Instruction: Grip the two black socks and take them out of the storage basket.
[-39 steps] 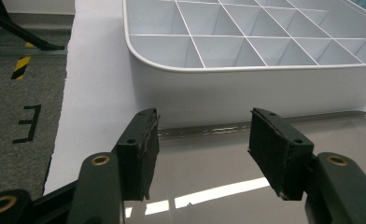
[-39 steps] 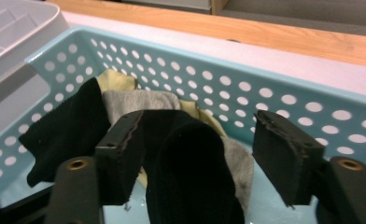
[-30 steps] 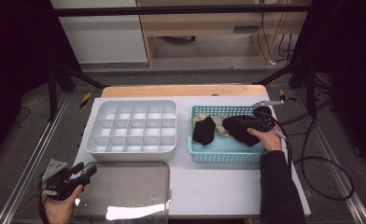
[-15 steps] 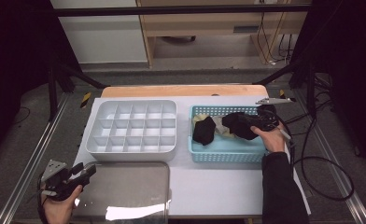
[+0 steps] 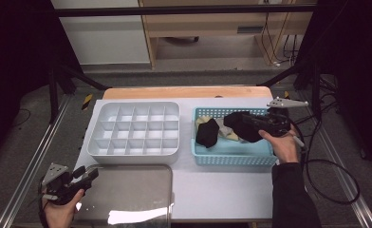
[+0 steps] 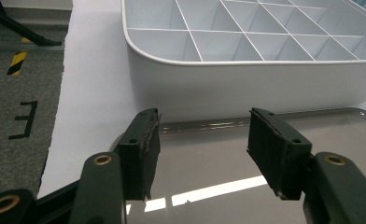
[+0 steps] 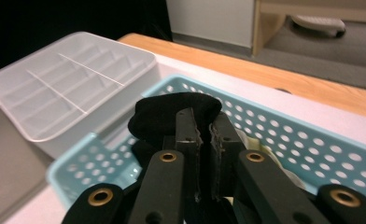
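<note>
My right gripper (image 7: pixel 203 135), jaws just closed, pinched a soft black cloth bundle (image 7: pixel 172 114) above the light-blue perforated plastic basket (image 5: pixel 231 154) for sorting, while my left gripper (image 6: pixel 202 154) waited open at lower left.

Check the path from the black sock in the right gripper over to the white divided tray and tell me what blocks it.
Nothing visible blocks it. The right gripper holds the black sock above the blue basket. Between basket and white divided tray lies only bare table, and the tray's compartments look empty.

black mark, perhaps "e", on floor (image 6: pixel 24 119)
</note>
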